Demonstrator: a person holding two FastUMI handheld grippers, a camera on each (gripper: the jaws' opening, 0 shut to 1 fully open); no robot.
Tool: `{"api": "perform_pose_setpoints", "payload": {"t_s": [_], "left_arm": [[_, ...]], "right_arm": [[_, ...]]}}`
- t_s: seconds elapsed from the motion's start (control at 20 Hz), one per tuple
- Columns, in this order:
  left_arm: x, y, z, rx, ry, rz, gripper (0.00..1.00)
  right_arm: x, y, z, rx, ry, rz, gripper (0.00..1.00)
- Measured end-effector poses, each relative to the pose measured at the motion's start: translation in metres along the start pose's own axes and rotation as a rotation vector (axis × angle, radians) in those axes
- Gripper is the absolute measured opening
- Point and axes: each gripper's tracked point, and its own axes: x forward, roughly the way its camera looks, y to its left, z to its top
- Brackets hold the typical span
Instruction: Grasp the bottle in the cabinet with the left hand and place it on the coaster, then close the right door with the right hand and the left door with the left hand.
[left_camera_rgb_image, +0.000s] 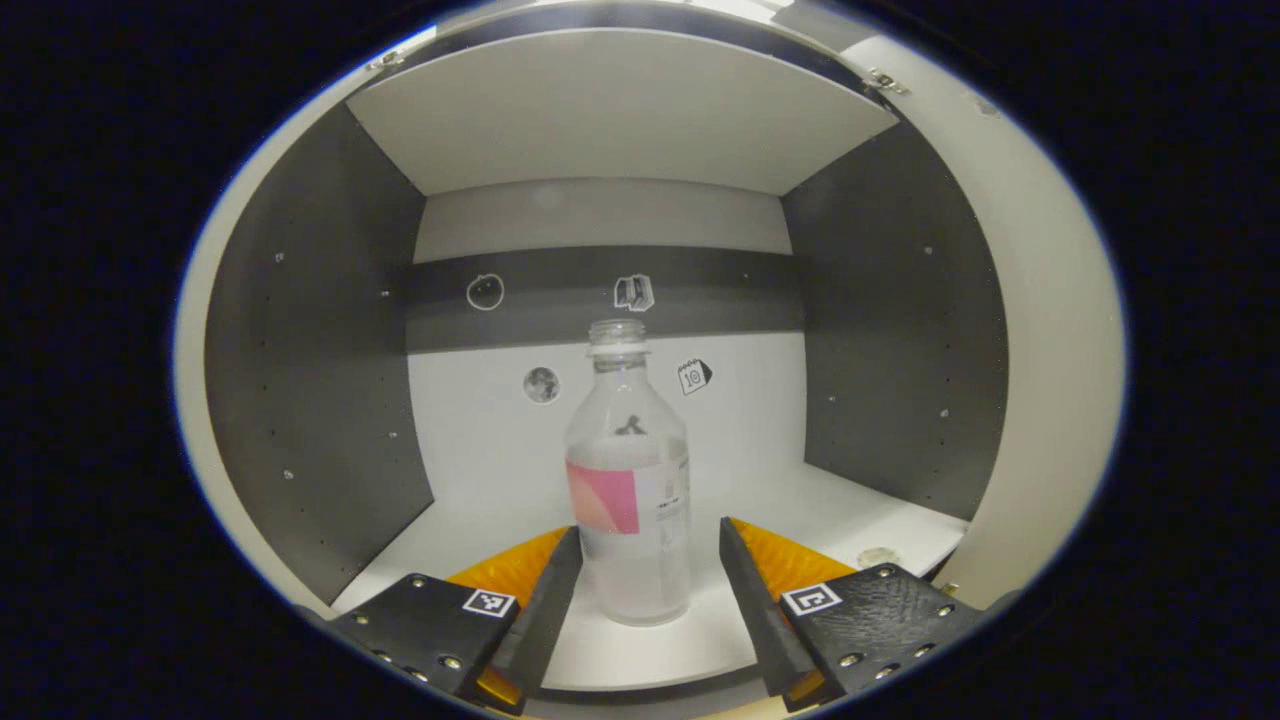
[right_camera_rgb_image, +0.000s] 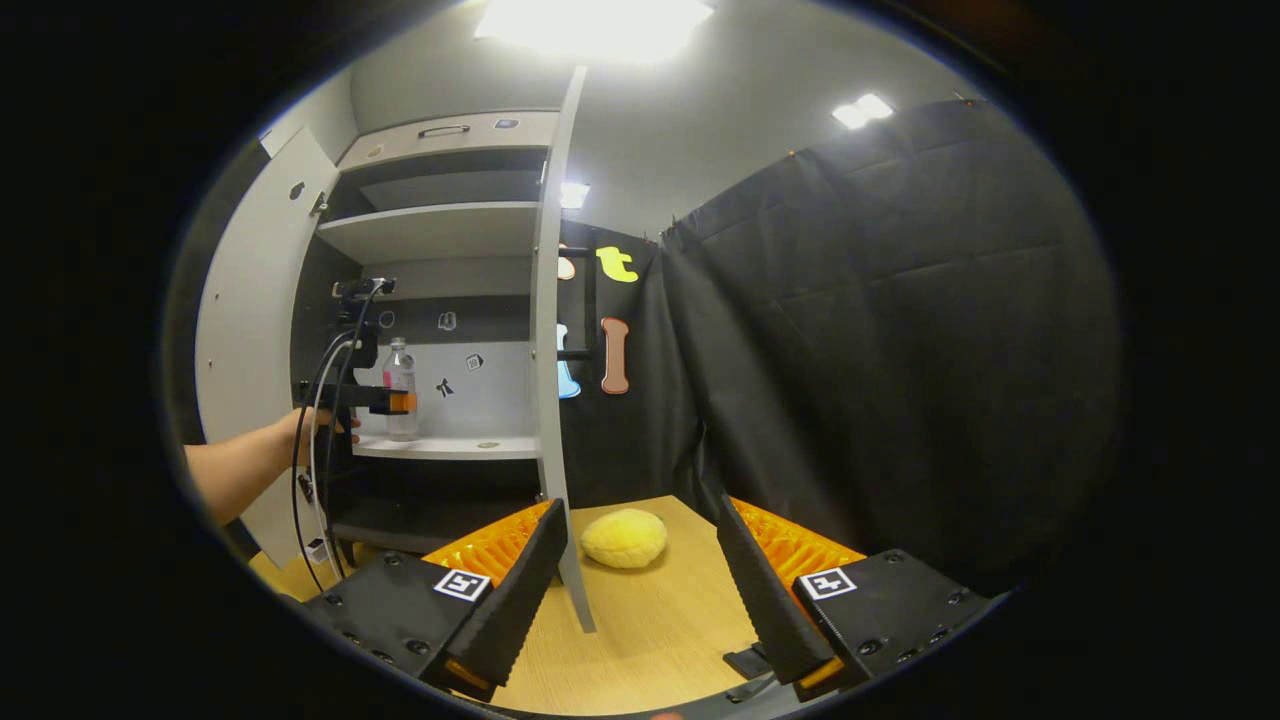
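Left gripper view: left gripper (left_camera_rgb_image: 650, 590) at bottom centre, jaws spread wide, holding nothing. Clear plastic bottle with pink-and-white label and no cap (left_camera_rgb_image: 628, 480) stands upright between the two fingers, centre of frame, on the white cabinet shelf (left_camera_rgb_image: 800, 500). Gaps show on both sides of the bottle, no finger pressing it; left finger (left_camera_rgb_image: 545, 600) looks closer to the bottle wall than the right one, contact cannot be told. Cabinet interior: dark grey side panels, white back with a dark band, small stickers (left_camera_rgb_image: 634, 292) on the back wall, upper shelf (left_camera_rgb_image: 620, 110) across the top of frame. Small round pale thing (left_camera_rgb_image: 878, 556) on the shelf at lower right, unclear what.

Right gripper view: right gripper (right_camera_rgb_image: 640, 585) at bottom centre, jaws wide apart, holding nothing, hovering over the light wooden tabletop (right_camera_rgb_image: 660, 620). Yellow round fuzzy coaster (right_camera_rgb_image: 624, 537) lies on the tabletop, seen between the fingers but farther off, not touched. Tall white cabinet (right_camera_rgb_image: 440, 130) at left of frame, both doors open: left door (right_camera_rgb_image: 245, 330) swung out at far left, right door (right_camera_rgb_image: 552, 330) edge-on at centre. Same bottle visible on the cabinet shelf at mid left, with the other gripper around it, held by a person's hand (right_camera_rgb_image: 305, 430) with cables hanging down. Black cloth wall (right_camera_rgb_image: 880, 330) covers the right half.
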Motion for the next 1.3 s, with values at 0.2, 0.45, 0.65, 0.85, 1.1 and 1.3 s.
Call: {"api": "perform_pose_setpoints", "payload": {"t_s": [0.2,0.45,0.65,0.85,1.1,1.3], "left_arm": [[0.018,0.007,-0.018,0.008,0.045,0.023,0.8],[0.006,0.009,-0.013,-0.032,0.027,0.041,0.68],[-0.026,0.011,0.003,-0.013,-0.019,0.06,0.68],[-0.065,0.012,0.011,-0.015,-0.053,0.075,0.68],[-0.119,0.013,0.007,-0.034,-0.067,0.094,0.68],[-0.162,0.011,-0.004,-0.057,-0.084,0.123,0.68]], "right_arm": [[0.0,-0.004,0.0,0.028,0.002,0.004,0.96],[-0.001,-0.005,-0.001,0.025,0.003,0.029,0.96],[-0.004,-0.005,-0.002,0.045,0.002,0.071,0.96],[-0.01,-0.005,0.0,0.047,-0.004,0.125,0.96],[-0.02,-0.008,0.002,0.051,-0.011,0.189,0.96],[-0.031,-0.011,0.001,0.046,-0.009,0.237,0.96]]}}
